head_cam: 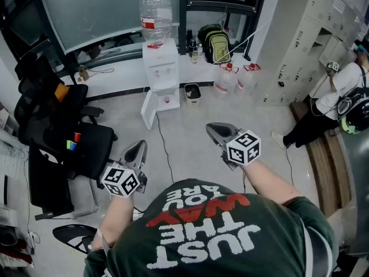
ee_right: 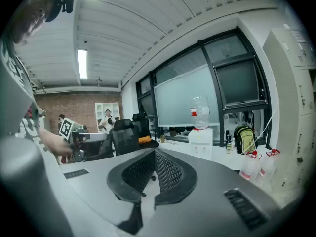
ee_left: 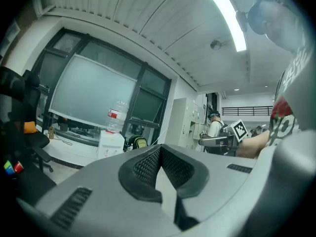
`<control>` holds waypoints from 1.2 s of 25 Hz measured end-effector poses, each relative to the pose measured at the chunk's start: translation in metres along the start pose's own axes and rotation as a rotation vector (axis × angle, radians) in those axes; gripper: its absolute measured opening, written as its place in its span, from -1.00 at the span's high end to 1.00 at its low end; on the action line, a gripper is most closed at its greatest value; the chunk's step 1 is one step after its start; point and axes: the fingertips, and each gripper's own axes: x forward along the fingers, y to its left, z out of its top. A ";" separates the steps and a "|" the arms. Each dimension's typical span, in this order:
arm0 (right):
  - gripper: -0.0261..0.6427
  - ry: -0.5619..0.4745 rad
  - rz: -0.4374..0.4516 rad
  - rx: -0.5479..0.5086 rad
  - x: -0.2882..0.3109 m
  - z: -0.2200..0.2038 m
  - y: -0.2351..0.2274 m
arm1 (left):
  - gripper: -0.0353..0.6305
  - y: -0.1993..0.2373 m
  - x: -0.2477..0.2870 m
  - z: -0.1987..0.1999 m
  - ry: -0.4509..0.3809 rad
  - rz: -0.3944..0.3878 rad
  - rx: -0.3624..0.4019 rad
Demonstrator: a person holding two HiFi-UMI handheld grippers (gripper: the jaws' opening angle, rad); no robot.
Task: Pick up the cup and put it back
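I see no cup in any view. In the head view both grippers are held out in front of the person's chest, above the floor. My left gripper (head_cam: 138, 146) is shut with its jaws touching and nothing between them; its own view shows the same closed tips (ee_left: 159, 147). My right gripper (head_cam: 213, 129) is also shut and holds nothing, and its pads meet in its own view (ee_right: 154, 151). Both point toward a white water dispenser (head_cam: 161, 68) with a clear bottle (head_cam: 155, 15) on top, standing against the window wall.
Black office chairs (head_cam: 72, 143) stand at the left. A small bin (head_cam: 193, 93), a green backpack (head_cam: 217, 44) and two water jugs (head_cam: 236, 77) sit by the wall. Grey lockers (head_cam: 314, 33) line the right side, where another person (head_cam: 331, 100) stands.
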 end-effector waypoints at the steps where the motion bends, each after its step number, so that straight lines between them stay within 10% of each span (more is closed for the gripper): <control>1: 0.83 -0.001 0.000 -0.001 0.000 0.001 -0.001 | 0.89 0.000 0.001 0.000 0.000 0.000 0.000; 30: 0.83 -0.031 0.053 0.024 -0.047 0.002 -0.035 | 0.89 -0.055 0.039 -0.006 0.011 0.010 0.008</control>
